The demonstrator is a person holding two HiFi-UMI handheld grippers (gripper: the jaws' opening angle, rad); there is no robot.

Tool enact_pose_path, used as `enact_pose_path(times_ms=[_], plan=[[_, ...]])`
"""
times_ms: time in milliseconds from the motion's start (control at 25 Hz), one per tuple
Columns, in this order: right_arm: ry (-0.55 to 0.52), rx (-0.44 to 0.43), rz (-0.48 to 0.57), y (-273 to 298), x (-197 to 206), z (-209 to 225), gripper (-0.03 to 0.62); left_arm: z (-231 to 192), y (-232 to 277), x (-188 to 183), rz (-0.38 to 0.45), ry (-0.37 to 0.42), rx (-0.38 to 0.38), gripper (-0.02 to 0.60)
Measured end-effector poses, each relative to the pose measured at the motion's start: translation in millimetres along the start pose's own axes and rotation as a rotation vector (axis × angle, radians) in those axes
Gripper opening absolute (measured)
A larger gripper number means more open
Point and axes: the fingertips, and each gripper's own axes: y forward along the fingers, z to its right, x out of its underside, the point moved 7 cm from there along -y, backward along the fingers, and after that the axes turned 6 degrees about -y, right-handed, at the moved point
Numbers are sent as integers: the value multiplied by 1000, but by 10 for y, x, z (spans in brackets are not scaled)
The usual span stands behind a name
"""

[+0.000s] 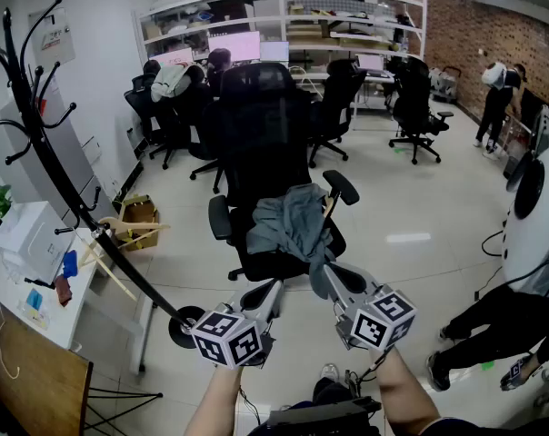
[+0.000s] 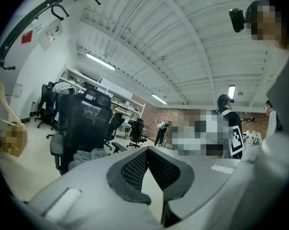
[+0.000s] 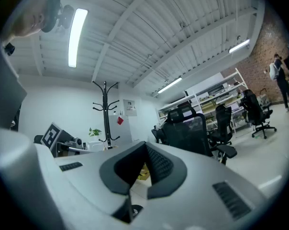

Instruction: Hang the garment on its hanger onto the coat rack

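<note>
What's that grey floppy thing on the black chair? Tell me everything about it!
It is a grey-blue garment, soft cloth by its look, crumpled in a heap. It lies on the seat of the black office chair, and part of it droops over the seat's front edge. A tan bit at its right side may be its hanger, but it is too small to tell.
</note>
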Motion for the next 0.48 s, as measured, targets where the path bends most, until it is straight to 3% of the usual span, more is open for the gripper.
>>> enact_pose_path(times_ms=[480], plan=[[-1, -56, -13, 391, -133, 956, 15, -204, 916, -187, 35, -10, -58, 0]])
